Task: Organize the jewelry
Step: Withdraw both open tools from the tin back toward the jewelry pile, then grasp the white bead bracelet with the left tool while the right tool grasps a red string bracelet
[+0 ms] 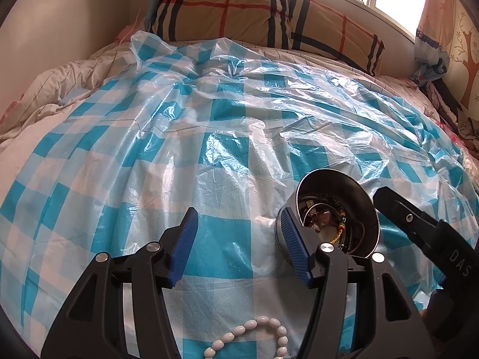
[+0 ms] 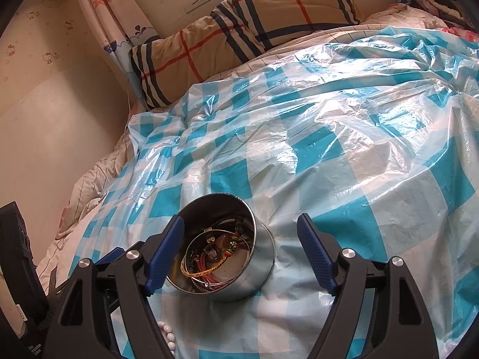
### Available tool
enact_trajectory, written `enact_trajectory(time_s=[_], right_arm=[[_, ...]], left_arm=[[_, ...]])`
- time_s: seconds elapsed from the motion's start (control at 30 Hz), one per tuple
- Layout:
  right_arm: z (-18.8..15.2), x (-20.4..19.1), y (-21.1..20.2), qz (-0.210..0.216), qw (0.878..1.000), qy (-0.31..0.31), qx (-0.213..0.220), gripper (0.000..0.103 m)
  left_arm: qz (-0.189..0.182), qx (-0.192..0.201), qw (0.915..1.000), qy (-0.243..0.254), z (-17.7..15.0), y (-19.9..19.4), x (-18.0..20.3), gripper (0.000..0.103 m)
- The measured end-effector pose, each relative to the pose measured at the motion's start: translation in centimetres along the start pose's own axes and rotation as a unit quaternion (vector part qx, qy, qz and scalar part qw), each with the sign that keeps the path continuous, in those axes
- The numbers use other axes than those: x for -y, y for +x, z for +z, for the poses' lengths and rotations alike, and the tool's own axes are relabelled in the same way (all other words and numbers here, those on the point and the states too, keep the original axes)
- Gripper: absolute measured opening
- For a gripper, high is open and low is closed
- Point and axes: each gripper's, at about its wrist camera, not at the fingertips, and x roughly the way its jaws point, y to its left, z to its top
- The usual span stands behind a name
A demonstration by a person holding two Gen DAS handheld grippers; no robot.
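A round metal tin (image 2: 239, 257) stands on the blue-and-white checked plastic sheet (image 2: 344, 149) and holds a tangle of bracelets (image 2: 209, 257). It also shows in the left wrist view (image 1: 338, 209), behind my left gripper's right finger. A white bead bracelet (image 1: 254, 335) lies on the sheet below my left gripper (image 1: 239, 233), which is open and empty. A few of its beads (image 2: 167, 333) show in the right wrist view. My right gripper (image 2: 241, 239) is open and empty, its jaws either side of the tin's near part.
The sheet (image 1: 209, 119) covers a bed with a cream quilt (image 1: 45, 89). A plaid pillow (image 2: 239, 30) lies at the head under a window. A wall (image 2: 45, 119) and curtain (image 2: 101, 15) are to the left. The right gripper's body (image 1: 434, 239) is beside the tin.
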Motion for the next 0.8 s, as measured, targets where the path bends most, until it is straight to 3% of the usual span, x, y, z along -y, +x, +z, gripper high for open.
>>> enact_trajectory(time_s=[0.2,0.4,0.6,0.67,0.73,0.8], right_arm=[[-1.1,0.7,-2.2,0.006,0.999,-0.019,-0.035,0.079],[-4.3,0.4,-5.5,0.037,0.993,-0.076,-0.088,0.079],[-8.6,-2.9,-9.1,0.094,0.971,-0.171,-0.139,0.079],[-9.8,-4.6,-9.7,0.093,0.961,-0.212,-0.154,0.073],[-10.9,-5.8,-9.9,0.087,0.951,-0.245,-0.169,0.061],[-11.6,-6.4,-9.8,0.08,0.945,-0.261,-0.179,0.059]], left_arm=[[-0.016,-0.016,0.9996,-0.018,-1.1,-1.4,-1.5,0.058],[-0.033,-0.042,0.9979,0.036,-3.3,-3.4,-2.2,0.06],[-0.032,-0.056,0.9948,0.078,-5.2,-5.2,-2.7,0.062],[-0.03,-0.058,0.9942,0.086,-5.6,-5.8,-2.7,0.065],[-0.029,-0.058,0.9933,0.096,-6.0,-6.5,-2.7,0.068],[-0.021,-0.055,0.9926,0.107,-6.2,-6.9,-2.7,0.07]])
